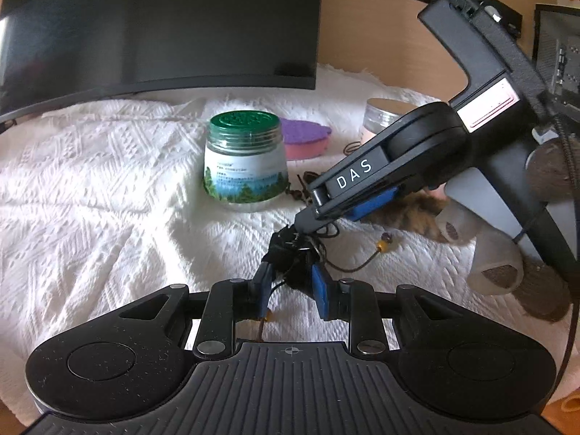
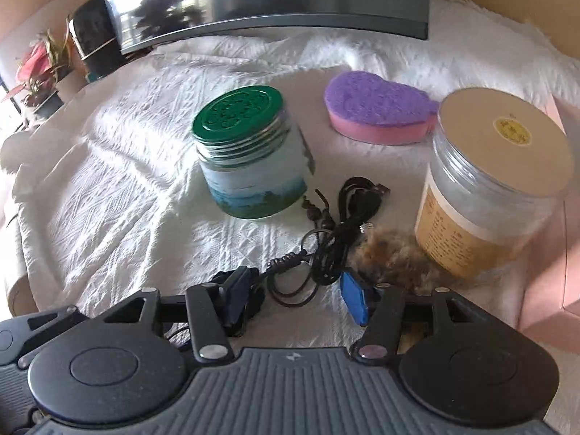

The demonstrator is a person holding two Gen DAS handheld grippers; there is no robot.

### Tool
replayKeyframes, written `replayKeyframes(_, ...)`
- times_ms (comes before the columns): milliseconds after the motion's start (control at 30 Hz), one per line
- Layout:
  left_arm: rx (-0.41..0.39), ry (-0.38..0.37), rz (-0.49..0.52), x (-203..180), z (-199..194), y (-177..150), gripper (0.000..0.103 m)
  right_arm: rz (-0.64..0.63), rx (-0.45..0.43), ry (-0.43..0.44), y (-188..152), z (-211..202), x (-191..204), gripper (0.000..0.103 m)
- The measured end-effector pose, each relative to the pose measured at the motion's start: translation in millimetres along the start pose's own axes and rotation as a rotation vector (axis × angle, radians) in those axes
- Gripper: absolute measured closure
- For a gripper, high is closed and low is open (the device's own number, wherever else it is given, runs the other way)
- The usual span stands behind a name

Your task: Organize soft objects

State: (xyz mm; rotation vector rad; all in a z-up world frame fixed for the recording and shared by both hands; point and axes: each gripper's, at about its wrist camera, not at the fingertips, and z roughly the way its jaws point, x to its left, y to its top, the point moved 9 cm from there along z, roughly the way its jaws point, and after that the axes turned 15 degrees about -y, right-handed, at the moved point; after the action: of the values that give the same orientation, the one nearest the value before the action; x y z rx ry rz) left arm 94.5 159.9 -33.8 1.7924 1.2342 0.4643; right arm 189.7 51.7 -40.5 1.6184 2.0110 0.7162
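Observation:
In the left wrist view my left gripper (image 1: 291,290) is shut on a black tangle of cord and cable (image 1: 290,259) that lies on the white cloth (image 1: 108,199). A thin brown cord with beads (image 1: 384,244) runs from the tangle to a brown furry pom-pom (image 1: 417,214). My right gripper (image 1: 308,223) slants in from the right, its tip on top of the tangle. In the right wrist view my right gripper (image 2: 295,297) is open, with loops of the black cable (image 2: 344,214) between its pads. The furry pom-pom (image 2: 391,257) lies just beyond its right finger.
A green-lidded jar (image 2: 246,156) stands mid-cloth, with a purple and pink sponge (image 2: 377,112) behind it. At the right stand a flat-lidded jar (image 2: 489,181) and a pink box (image 2: 551,253). A dark monitor (image 1: 163,25) spans the back. A gloved hand (image 1: 485,250) holds the right gripper.

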Motion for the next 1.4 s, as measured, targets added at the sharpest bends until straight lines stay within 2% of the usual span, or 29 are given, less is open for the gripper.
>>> replayKeyframes(133, -0.014, -0.007, -0.004, 0.2, 0.3, 1.0, 0.075, 0.021, 0.017, 0.013, -0.1, 2.4, -3.7, 0.047)
replayKeyframes(167, -0.018, -0.009, -0.007, -0.3, 1.0, 1.5, 0.075, 0.020, 0.015, 0.014, 0.4, 3.0, -4.2, 0.049)
replayKeyframes(233, -0.021, -0.015, -0.009, -1.9, 1.9, 1.8, 0.075, -0.003, 0.005, 0.014, 0.7, 3.7, -2.0, 0.073)
replayKeyframes(267, -0.020, -0.017, -0.008, -2.9, 2.2, 1.4, 0.075, -0.015, 0.005, 0.012, 1.0, 4.0, -1.5, 0.093)
replayKeyframes(300, -0.019, -0.018, -0.006, -4.1, 2.3, 0.9, 0.075, -0.020, 0.010, 0.016, 0.4, 3.5, -1.7, 0.100)
replayKeyframes(400, -0.018, -0.014, -0.007, -3.1, 1.4, 0.1, 0.075, -0.011, -0.018, 0.036, 3.5, -5.7, -8.4, 0.101)
replayKeyframes(533, -0.024, 0.004, -0.016, -0.3, 1.2, 2.2, 0.075, -0.014, -0.094, 0.041, 6.9, -30.5, -28.8, 0.102)
replayKeyframes(633, -0.032, 0.001, -0.007, -4.0, -0.1, 4.5, 0.075, -0.002, -0.107, 0.040, 5.6, -40.1, -48.3, 0.102)
replayKeyframes(800, -0.029, 0.003, 0.005, -6.1, 4.4, 8.1, 0.075, 0.020, -0.091, 0.028, -5.3, -42.7, -71.7, 0.102)
replayKeyframes(933, -0.050, 0.027, -0.006, 0.5, 5.3, 15.0, 0.075, 0.045, -0.029, 0.099, -8.4, -35.0, -63.0, 0.099)
replayKeyframes(1000, -0.053, 0.019, -0.004, -0.5, 4.8, 14.8, 0.075, 0.037, 0.006, 0.124, -6.0, -28.6, -48.4, 0.086)
replayKeyframes(1100, -0.044, 0.023, 0.004, -1.6, 4.6, 11.1, 0.075, -0.004, -0.010, 0.100, 3.5, -21.4, -22.6, 0.071)
replayKeyframes(1167, -0.048, 0.033, -0.002, 1.8, 3.1, 10.6, 0.075, -0.043, -0.020, 0.077, 10.9, -14.6, -5.9, 0.067)
replayKeyframes(1267, -0.057, 0.040, -0.011, 8.1, -1.4, 10.6, 0.075, -0.055, 0.022, 0.033, 16.7, 3.8, 8.9, 0.066)
replayKeyframes(1333, -0.056, 0.039, -0.007, 10.4, -3.0, 8.9, 0.075, -0.059, 0.021, -0.004, 21.9, 12.9, 14.6, 0.059)
replayKeyframes(1400, -0.053, 0.034, -0.004, 11.1, -3.3, 6.3, 0.075, -0.077, 0.023, -0.036, 23.1, 20.3, 18.3, 0.055)
